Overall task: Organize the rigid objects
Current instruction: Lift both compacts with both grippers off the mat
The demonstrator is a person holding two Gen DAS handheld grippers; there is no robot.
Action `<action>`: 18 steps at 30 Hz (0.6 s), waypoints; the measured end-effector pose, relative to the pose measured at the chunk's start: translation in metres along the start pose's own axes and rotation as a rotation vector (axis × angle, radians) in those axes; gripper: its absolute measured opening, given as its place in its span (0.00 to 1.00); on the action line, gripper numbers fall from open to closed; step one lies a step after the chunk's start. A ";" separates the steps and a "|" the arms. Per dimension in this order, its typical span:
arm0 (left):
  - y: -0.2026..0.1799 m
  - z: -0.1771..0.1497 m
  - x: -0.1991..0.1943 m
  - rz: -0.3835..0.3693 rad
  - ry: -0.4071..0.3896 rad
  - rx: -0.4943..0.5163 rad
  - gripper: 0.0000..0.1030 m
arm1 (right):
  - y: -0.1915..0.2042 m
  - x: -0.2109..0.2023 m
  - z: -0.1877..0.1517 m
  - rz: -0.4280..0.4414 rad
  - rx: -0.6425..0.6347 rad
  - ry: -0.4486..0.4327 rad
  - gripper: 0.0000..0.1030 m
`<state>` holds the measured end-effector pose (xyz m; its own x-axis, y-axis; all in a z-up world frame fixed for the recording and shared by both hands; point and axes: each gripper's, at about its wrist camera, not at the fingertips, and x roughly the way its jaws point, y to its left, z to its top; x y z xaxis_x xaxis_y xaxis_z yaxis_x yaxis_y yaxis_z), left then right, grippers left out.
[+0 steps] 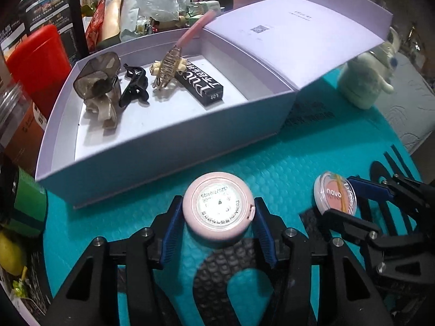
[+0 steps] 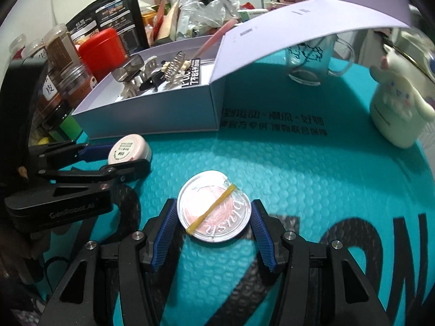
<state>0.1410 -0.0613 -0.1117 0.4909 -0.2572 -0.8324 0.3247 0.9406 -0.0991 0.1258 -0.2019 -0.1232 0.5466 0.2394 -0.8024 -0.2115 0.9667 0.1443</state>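
Right now I have my left gripper (image 1: 218, 218) clamped on the pink round case (image 1: 218, 207), blue pads pressing its two sides, label face tipped up toward the camera. It sits just in front of the lavender box (image 1: 168, 146), over the teal mat (image 1: 312, 146). My right gripper (image 2: 213, 217) holds the clear blush compact (image 2: 214, 206) the same way, farther from the box's front wall; the yellow rubber band (image 2: 210, 212) across its lid runs diagonally. Inside the box, the black carton (image 1: 199, 84) lies flat, its long axis slanting from the back wall toward the front right corner, beside the hair clips (image 1: 134, 85).
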 end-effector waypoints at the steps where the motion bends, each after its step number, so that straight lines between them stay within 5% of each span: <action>1: 0.000 0.001 0.002 -0.011 0.004 -0.003 0.49 | 0.000 -0.002 -0.001 -0.003 0.004 -0.002 0.53; 18: -0.007 -0.056 -0.038 -0.034 0.021 -0.024 0.49 | 0.013 -0.025 -0.037 0.042 -0.029 -0.010 0.53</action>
<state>0.0753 -0.0463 -0.1099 0.4628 -0.2848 -0.8394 0.3212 0.9365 -0.1407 0.0792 -0.1984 -0.1226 0.5449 0.2808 -0.7901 -0.2574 0.9528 0.1611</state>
